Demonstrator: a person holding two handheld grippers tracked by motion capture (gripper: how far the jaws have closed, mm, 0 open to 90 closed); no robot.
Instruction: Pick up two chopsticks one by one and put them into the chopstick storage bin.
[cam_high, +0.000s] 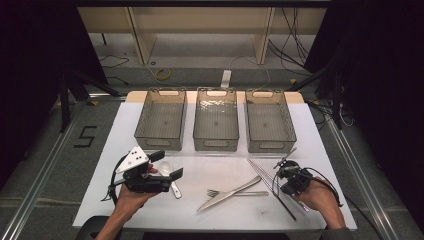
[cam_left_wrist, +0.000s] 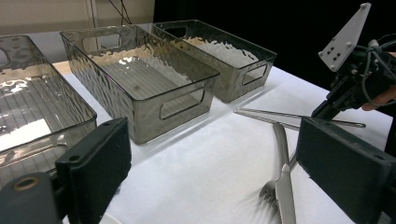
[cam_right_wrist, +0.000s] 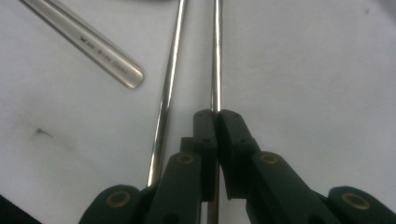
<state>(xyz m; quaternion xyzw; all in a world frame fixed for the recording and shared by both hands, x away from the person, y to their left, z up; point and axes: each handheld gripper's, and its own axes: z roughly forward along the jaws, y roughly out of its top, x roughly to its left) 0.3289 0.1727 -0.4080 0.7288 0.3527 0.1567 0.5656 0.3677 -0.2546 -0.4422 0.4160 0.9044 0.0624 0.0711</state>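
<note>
chopstick (cam_right_wrist: 215, 56), the one your right gripper (cam_right_wrist: 216, 114) has pinched, lies flat on the white table (cam_high: 320, 150) at its right side; its long axis runs straight ahead from the jaw tips in the right gripper view, and in the high view it slants from near you up and to the left. going down in size: three clear bins (cam_high: 216, 120) stand in a row at the far edge, their long sides running away from you. your left gripper (cam_high: 162, 167) hangs above the table's left part, level, jaws wide apart with nothing between them, forearm coming in from the bottom. your right hand (cam_high: 320, 197) rests low at the right, that gripper's jaws closed on the chopstick. a second chopstick (cam_right_wrist: 167, 84) lies just beside it, apart. a knife (cam_high: 227, 194) and fork (cam_high: 237, 193) cross at mid-table.
</note>
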